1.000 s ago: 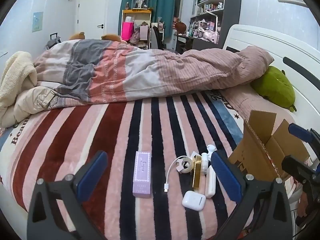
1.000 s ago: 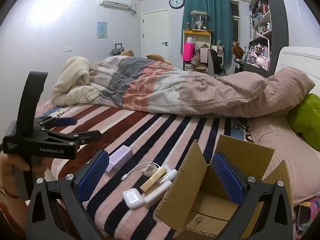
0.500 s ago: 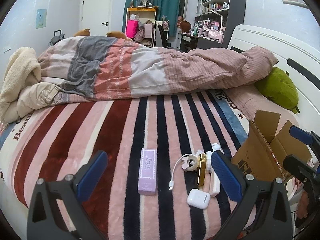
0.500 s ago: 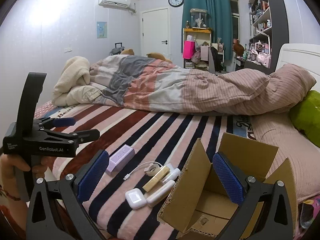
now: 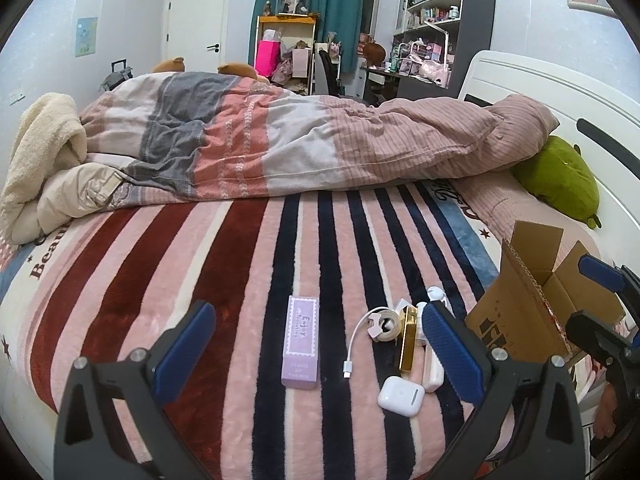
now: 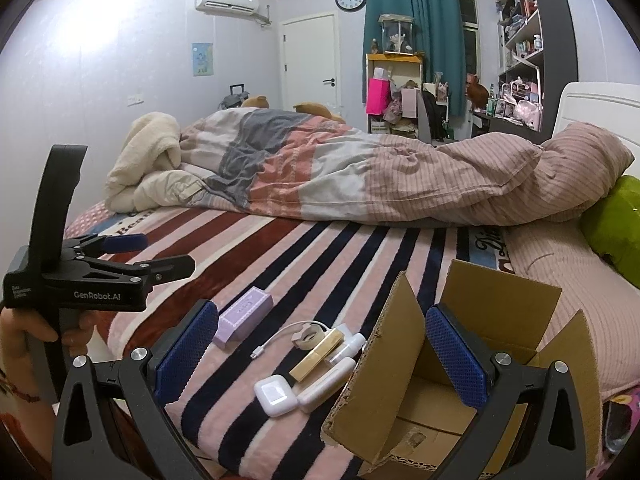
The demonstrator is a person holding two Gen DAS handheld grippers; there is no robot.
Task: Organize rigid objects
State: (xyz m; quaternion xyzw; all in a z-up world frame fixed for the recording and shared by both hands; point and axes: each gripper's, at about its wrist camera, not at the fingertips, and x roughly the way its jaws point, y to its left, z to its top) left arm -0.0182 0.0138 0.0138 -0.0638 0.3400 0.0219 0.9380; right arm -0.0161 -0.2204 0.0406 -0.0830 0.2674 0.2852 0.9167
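Note:
On the striped blanket lie a purple box (image 5: pixel 301 341) (image 6: pixel 243 318), a white cable (image 5: pixel 370 330) (image 6: pixel 298 334), a gold bar (image 5: pixel 408 337) (image 6: pixel 316 354), a white earbud case (image 5: pixel 401 394) (image 6: pixel 277 395), a white oblong case (image 6: pixel 326 383) and a small white bottle (image 6: pixel 347 345). An open cardboard box (image 5: pixel 532 300) (image 6: pixel 452 364) stands to their right. My left gripper (image 5: pixel 318 354) is open and empty, above the purple box. My right gripper (image 6: pixel 322 360) is open and empty, over the items and the box's flap.
A rumpled duvet (image 5: pixel 304 148) lies across the bed behind the items. A green plush (image 5: pixel 558 178) rests by the white headboard (image 5: pixel 560 96). A cream blanket (image 5: pixel 44 152) is heaped at the far left. The bed's front edge is just below the grippers.
Both views have drawn back and risen slightly. The items now sit a little farther along the fingers. Both grippers stay open.

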